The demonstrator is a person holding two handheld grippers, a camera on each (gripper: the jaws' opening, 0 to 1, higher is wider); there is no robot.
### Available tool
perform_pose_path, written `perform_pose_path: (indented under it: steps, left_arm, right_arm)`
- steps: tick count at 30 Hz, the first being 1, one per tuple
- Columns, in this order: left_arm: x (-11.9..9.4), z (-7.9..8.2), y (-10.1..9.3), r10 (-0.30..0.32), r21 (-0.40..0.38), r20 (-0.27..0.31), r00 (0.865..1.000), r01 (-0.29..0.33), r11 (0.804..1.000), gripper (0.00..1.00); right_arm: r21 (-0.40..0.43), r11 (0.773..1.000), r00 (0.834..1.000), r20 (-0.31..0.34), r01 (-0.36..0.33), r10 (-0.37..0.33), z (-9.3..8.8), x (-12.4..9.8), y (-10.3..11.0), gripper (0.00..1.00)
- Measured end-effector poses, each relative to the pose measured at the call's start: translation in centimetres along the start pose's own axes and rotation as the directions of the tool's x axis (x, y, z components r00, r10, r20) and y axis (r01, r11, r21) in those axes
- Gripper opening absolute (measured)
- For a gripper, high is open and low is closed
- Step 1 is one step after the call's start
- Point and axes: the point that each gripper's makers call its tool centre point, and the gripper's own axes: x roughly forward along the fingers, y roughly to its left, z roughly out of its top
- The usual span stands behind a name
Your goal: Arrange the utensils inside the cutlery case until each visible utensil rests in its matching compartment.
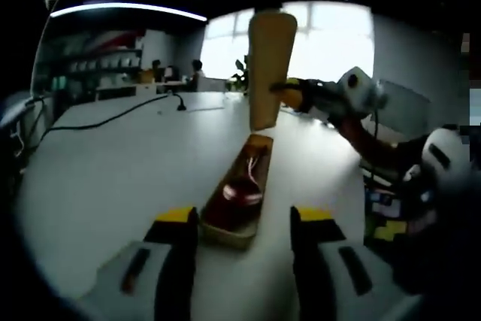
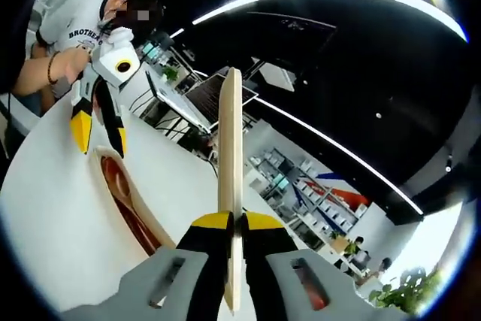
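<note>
A long wooden cutlery case [image 1: 239,225] lies open on the white table [image 1: 113,171], with red and pale utensils [image 1: 242,189] inside. Its flat wooden lid [image 1: 270,65] stands upright over the case's far end. My right gripper [image 1: 289,94] is shut on the lid's side. In the right gripper view the lid [image 2: 230,133] is edge-on between my right gripper's [image 2: 234,222] closed jaws. My left gripper [image 1: 244,219] is open, one jaw on each side of the case's near end. It also hangs open over the case [image 2: 124,201] as the left gripper [image 2: 100,140].
A black cable [image 1: 113,114] runs across the far left of the table. People [image 1: 197,73] sit at desks by the bright windows behind. The person [image 2: 83,28] holding the grippers stands at the table edge, near a laptop [image 2: 207,99].
</note>
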Motion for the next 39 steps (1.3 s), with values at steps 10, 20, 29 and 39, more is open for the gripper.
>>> perform_pose_path:
  steps: [10,20,29,39]
  left_arm:
    - [1.3,0.2,0.9,0.024,0.090,-0.040,0.999,-0.020,0.996,0.38]
    - [3.5,0.7,0.4,0.017,0.127,-0.075,0.997,-0.008,0.992,0.39]
    - [4.8,1.1,-0.5,-0.013,0.100,-0.054,0.998,0.018,0.995,0.39]
    - [5.4,1.2,-0.3,-0.036,0.113,-0.047,0.998,0.041,0.993,0.38]
  right_arm:
    - [-0.006,1.000,1.000,-0.011,0.016,-0.016,-0.5,-0.4,0.4,0.03]
    - [-0.059,0.994,0.995,-0.034,0.087,-0.089,-1.1,-1.6,-0.5,0.03]
    - [-0.128,0.983,0.989,-0.053,0.130,-0.138,-1.5,-3.0,-1.0,0.03]
    - [-0.278,0.958,0.993,-0.069,0.075,-0.098,-1.8,-2.3,0.4,0.03]
